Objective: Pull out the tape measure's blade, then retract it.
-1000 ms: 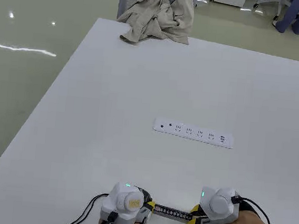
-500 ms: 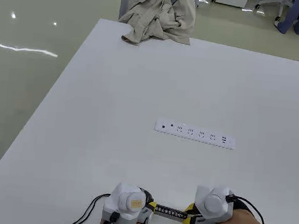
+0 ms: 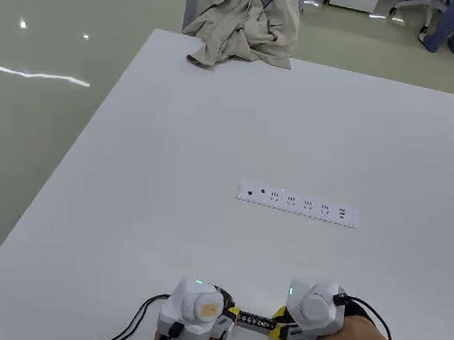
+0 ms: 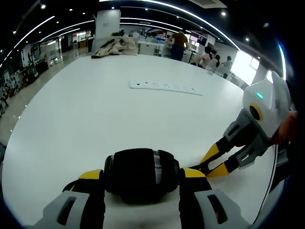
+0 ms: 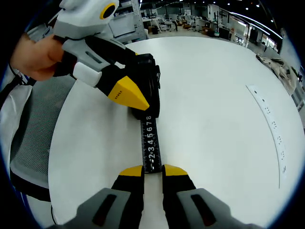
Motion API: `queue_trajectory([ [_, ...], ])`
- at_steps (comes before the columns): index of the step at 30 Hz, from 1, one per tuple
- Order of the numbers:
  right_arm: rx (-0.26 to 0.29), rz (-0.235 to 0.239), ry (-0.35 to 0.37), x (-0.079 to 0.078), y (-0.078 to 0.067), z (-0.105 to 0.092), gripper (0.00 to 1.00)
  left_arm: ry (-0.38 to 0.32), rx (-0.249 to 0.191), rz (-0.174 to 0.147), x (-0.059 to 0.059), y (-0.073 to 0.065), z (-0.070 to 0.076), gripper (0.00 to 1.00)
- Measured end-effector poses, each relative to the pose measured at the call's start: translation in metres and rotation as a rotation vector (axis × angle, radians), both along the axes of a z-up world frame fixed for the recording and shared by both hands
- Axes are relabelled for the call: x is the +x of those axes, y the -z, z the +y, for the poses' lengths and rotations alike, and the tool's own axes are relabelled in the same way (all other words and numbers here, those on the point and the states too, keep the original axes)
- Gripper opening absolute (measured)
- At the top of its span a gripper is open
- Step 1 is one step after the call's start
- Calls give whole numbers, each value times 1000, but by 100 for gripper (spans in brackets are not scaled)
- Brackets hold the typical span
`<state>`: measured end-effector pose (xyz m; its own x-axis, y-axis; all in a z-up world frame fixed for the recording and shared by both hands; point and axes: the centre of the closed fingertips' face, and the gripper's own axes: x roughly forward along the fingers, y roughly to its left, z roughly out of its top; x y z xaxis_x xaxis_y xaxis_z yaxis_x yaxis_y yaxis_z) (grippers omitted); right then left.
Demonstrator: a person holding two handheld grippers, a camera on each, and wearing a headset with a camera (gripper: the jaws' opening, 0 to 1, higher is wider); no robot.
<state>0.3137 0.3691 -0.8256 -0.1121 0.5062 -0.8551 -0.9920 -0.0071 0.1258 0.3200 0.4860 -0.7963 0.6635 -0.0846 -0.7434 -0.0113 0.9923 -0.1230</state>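
Nearest, at the bench's near edge: left gripper (image 4: 142,174) clamped across the black tape measure case (image 5: 151,88), jaws spread about as wide as the case and bearing on its two flanks. Case resting on the white workbench (image 3: 174,133).

Just beside it, to the right: short run of blade (image 5: 151,143) drawn out and lying flat on the bench top, numerals two to eight legible. At the blade's free end: right gripper (image 5: 153,171), jaws narrow and pinched on the blade's tip, one yellow tip at each edge. Hook itself hidden between the tips.

Judged as to handling:
- **Case:** compact, hard-shelled, probably weighty for its size; a sound place to grip, across the flanks as now.
- **Blade:** thin, springy, slick-faced, likely sharp along the edges. Stiff over so short a run, liable to buckle over a long one. Best taken at the tip, close behind the hook.
- **Spring return:** probably under tension. To be fed back under restraint, not let go to snap home.

Farther out, well apart from the work: white power strip (image 3: 297,203) lying mid-bench. At the far edge: crumpled beige jacket (image 3: 242,15).
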Motion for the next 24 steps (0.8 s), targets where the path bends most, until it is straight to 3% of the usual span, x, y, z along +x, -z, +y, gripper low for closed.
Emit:
queue_trajectory([
  [24, 23, -52, -45, -2, 2, 28, 13, -3, -1, 0, 0, 0, 0, 60],
])
